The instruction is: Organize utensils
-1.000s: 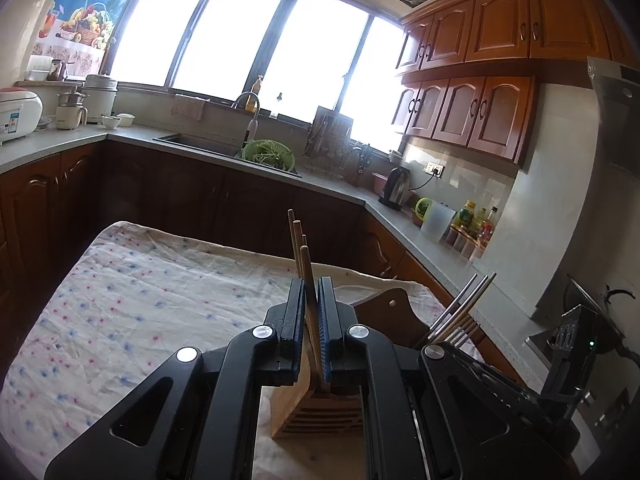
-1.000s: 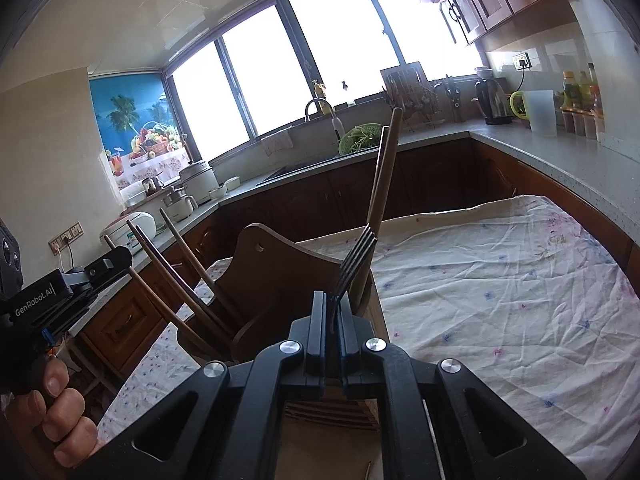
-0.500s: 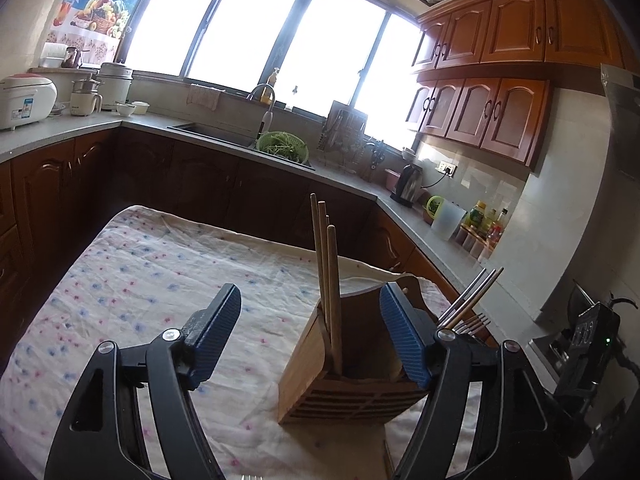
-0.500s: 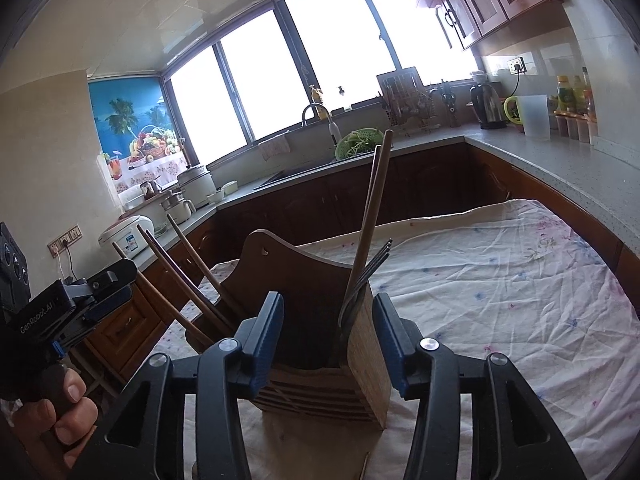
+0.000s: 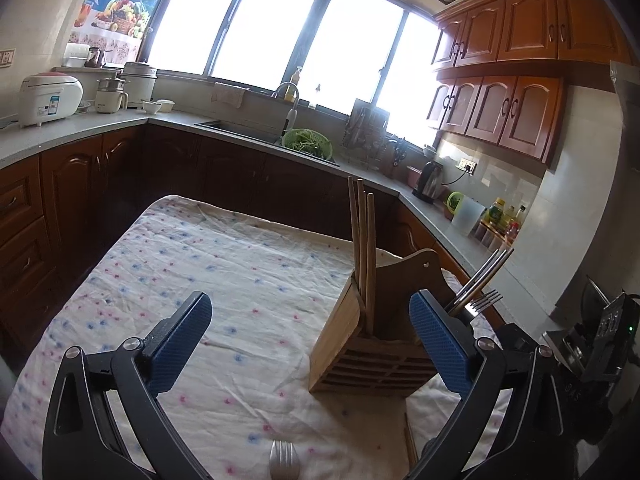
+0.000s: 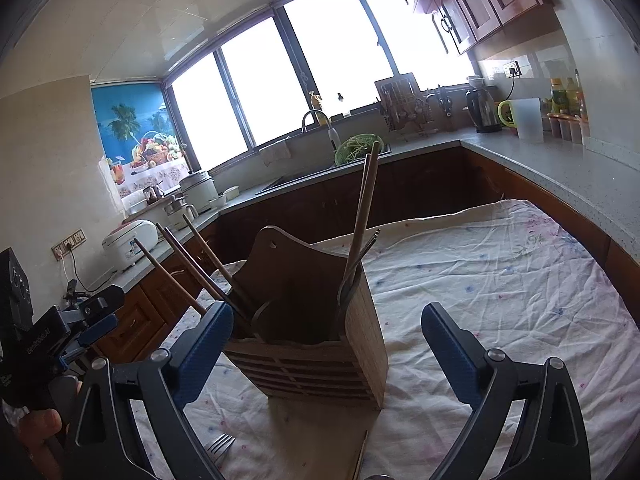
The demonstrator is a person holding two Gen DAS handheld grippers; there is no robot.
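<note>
releasing done: both claws, left claw (image 5: 308,344) and right claw (image 6: 326,350), went from clamped to wide and empty. chopsticks (image 5: 362,240) and fork (image 6: 352,276) now stand in the wooden holder (image 6: 316,320) on the desk (image 5: 224,264). one fork (image 5: 283,460) still loose, likely next

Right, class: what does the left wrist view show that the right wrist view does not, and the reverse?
Only the left wrist view shows the cabinet doors head-on and the right gripper's body. Only the right wrist view shows the hand holding the left gripper's body. Both show the wooden holder with chopsticks, a fork on the cloth, and open jaws.
</note>
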